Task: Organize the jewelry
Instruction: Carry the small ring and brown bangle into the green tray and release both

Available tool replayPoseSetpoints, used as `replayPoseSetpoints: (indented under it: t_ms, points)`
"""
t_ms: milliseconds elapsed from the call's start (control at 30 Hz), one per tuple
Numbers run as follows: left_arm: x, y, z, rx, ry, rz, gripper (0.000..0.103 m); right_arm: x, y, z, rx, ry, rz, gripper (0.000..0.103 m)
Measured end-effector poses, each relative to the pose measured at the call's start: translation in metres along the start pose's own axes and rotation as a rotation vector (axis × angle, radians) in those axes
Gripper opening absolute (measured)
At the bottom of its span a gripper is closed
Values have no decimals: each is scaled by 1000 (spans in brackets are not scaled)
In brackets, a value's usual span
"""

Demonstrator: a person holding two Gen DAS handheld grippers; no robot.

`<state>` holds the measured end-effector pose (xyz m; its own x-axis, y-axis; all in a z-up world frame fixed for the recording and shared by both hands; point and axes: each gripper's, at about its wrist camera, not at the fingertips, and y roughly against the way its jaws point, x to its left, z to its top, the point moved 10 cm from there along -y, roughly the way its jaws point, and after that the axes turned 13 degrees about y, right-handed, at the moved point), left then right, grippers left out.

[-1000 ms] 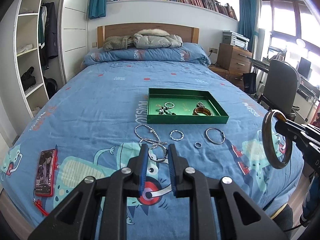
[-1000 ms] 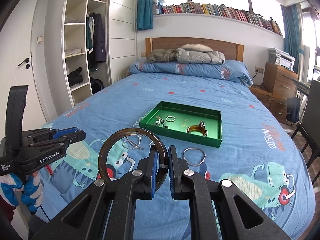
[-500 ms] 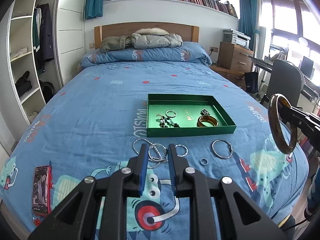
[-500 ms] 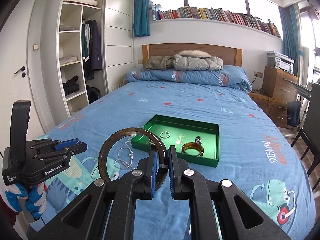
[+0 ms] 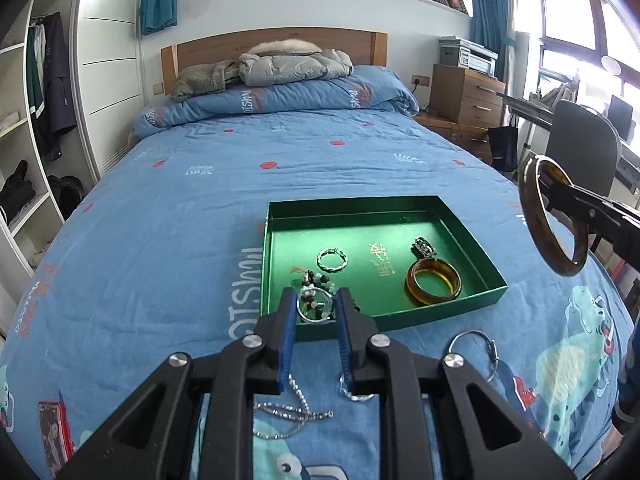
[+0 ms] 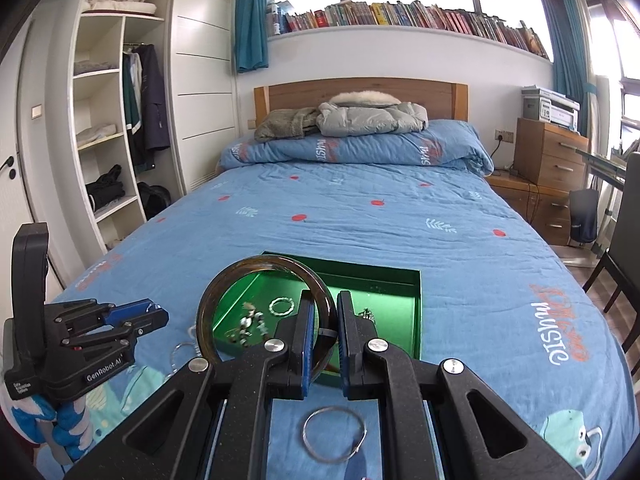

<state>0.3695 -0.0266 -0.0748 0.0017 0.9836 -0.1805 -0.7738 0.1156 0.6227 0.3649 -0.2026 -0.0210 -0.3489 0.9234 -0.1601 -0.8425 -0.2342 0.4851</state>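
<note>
the left wrist view shows the inside of the green tray (image 5: pixel 476 236) plainly: an amber bangle (image 5: pixel 433 282) near its right front corner, a small dark clasp piece (image 5: pixel 424 247) just behind it, a twisted silver ring (image 5: pixel 332 260) and a beaded bracelet (image 5: pixel 316 280) toward the left front. the right wrist view hides most of that behind its own load, but it shows the left gripper (image 6: pixel 154 314) from the side, held level in a blue and white gloved hand (image 6: pixel 60 424), low over the bed (image 6: pixel 360 216) by the tray's left edge.

the left gripper (image 5: pixel 316 312) is clamped on a thin silver ring (image 5: pixel 315 306), which hangs over the tray's front left part, above the beads. the right gripper (image 6: pixel 322 328) is closed on the rim of a dark brown bangle (image 6: pixel 224 284), held upright over the tray's near side; in the left view that bangle (image 5: pixel 536 224) floats right of the tray. a silver hoop (image 6: pixel 334 434) and a chain (image 5: pixel 292 412) lie on the bed in front of the tray.
</note>
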Motion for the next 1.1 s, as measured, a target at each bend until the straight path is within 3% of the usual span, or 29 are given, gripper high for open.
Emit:
replayPoseSetpoints:
  t_ms: [567,1100]
  points:
    - [-13,-146,64,88,-5,56,18,-55,-165,0,135,-131,17,11]
    - [12,-218,45,225,16,190,18,-22,-250,-56,407,-119,56,11]
